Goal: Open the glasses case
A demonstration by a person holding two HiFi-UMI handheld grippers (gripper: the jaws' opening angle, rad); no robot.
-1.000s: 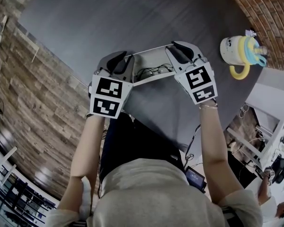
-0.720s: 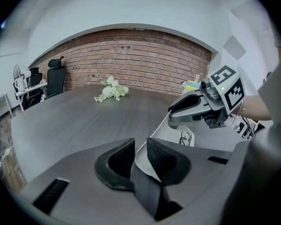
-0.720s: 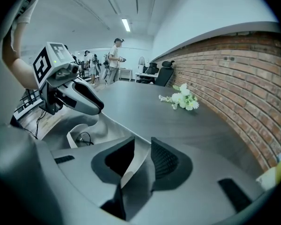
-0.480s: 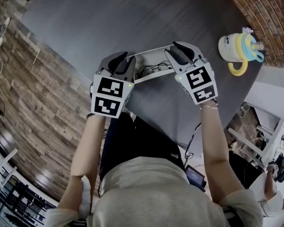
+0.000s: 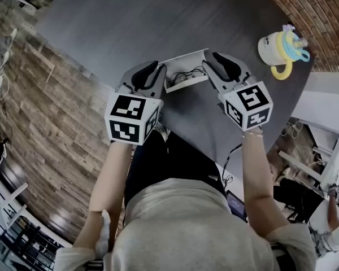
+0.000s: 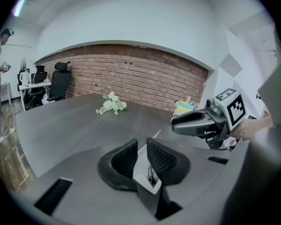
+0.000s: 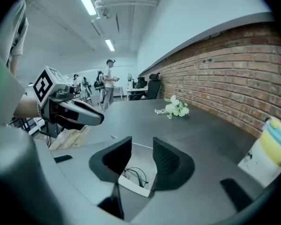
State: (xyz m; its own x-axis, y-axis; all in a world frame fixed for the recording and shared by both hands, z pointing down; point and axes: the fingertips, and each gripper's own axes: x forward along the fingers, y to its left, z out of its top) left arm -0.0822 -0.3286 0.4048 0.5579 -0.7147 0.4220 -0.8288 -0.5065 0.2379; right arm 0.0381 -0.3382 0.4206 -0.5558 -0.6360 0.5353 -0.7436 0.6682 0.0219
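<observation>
The white glasses case (image 5: 186, 72) is held up over the dark table (image 5: 118, 21) between my two grippers. It stands open, with dark wire-framed glasses (image 7: 133, 174) lying inside. My left gripper (image 5: 158, 75) is shut on the case's left end, and its white rim (image 6: 147, 181) shows pinched between the narrow jaws (image 6: 141, 156). My right gripper (image 5: 213, 65) is at the case's other end. Its jaws (image 7: 143, 157) are opening, with the case's end (image 7: 136, 185) between them and a gap at the pads.
A white and yellow toy cup (image 5: 279, 49) stands at the table's right, near the brick wall (image 7: 234, 64). A sprig of white flowers (image 6: 111, 104) lies at the far side. Office chairs (image 6: 58, 81) and several people (image 7: 107, 83) are beyond the table.
Both grippers have risen with the case and moved away from the table's near edge. The right gripper's jaws have spread wider; the left gripper keeps its grip.
</observation>
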